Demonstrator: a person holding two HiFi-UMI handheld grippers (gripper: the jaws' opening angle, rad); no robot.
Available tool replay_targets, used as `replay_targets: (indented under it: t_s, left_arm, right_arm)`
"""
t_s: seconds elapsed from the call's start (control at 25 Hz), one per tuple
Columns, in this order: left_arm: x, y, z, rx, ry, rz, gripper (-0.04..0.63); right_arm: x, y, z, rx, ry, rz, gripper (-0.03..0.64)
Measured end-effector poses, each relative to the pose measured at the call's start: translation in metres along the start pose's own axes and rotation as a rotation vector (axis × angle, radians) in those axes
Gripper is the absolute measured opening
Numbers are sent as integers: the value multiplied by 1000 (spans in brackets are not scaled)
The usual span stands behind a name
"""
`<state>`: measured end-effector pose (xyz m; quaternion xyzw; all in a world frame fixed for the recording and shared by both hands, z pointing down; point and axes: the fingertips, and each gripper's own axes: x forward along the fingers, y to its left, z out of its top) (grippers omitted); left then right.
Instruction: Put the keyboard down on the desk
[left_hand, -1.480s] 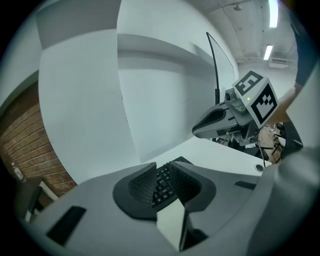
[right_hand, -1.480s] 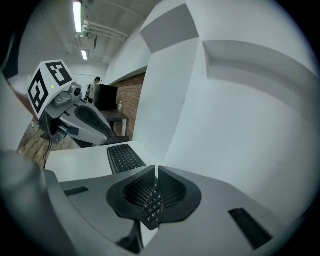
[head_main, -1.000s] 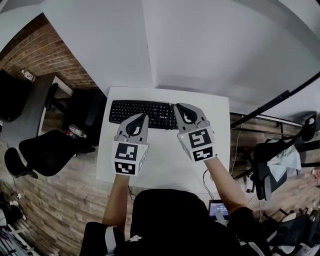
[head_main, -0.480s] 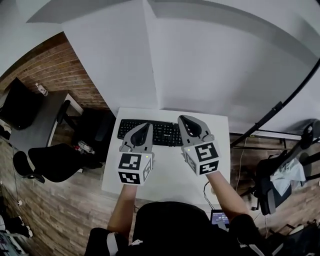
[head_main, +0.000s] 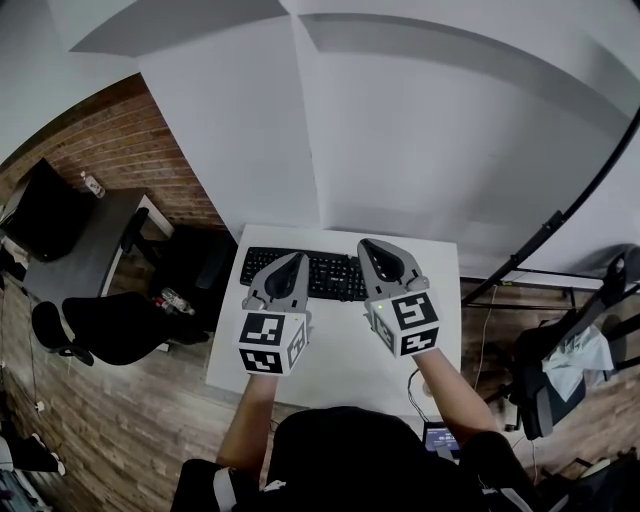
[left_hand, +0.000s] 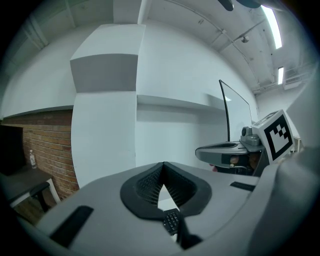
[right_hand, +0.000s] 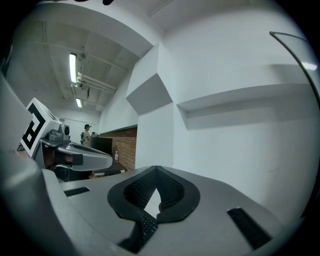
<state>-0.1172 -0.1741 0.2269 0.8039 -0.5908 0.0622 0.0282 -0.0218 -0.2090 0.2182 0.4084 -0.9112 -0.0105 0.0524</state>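
Observation:
A black keyboard (head_main: 325, 273) lies flat along the far side of the white desk (head_main: 340, 360), close to the wall. My left gripper (head_main: 297, 257) hovers over the keyboard's left half with its jaws shut and nothing between them. Over the right end, my right gripper (head_main: 366, 244) is likewise shut and empty. In the left gripper view the closed tips (left_hand: 163, 165) face the white wall, and a patch of keyboard (left_hand: 172, 221) shows below them. The right gripper view shows the same: shut tips (right_hand: 156, 169) and keys (right_hand: 147, 225) beneath.
A black office chair (head_main: 110, 325) stands left of the desk, with a dark side table (head_main: 85, 235) beyond it. A black stand pole (head_main: 560, 215) and a loaded chair (head_main: 560, 365) are on the right. A small lit screen (head_main: 438, 437) sits near the person's right arm.
The head view has tilted up, so the desk sits lower in the picture. Both grippers stay shut over the keyboard, which has not moved on the desk.

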Motion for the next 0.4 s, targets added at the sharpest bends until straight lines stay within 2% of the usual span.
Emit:
replay_targets:
  t_s: [0.4]
  left_arm:
    - [2, -2, -5, -2, -1, 3, 14]
  right_arm:
    - [0, 1, -1, 10, -9, 4, 40]
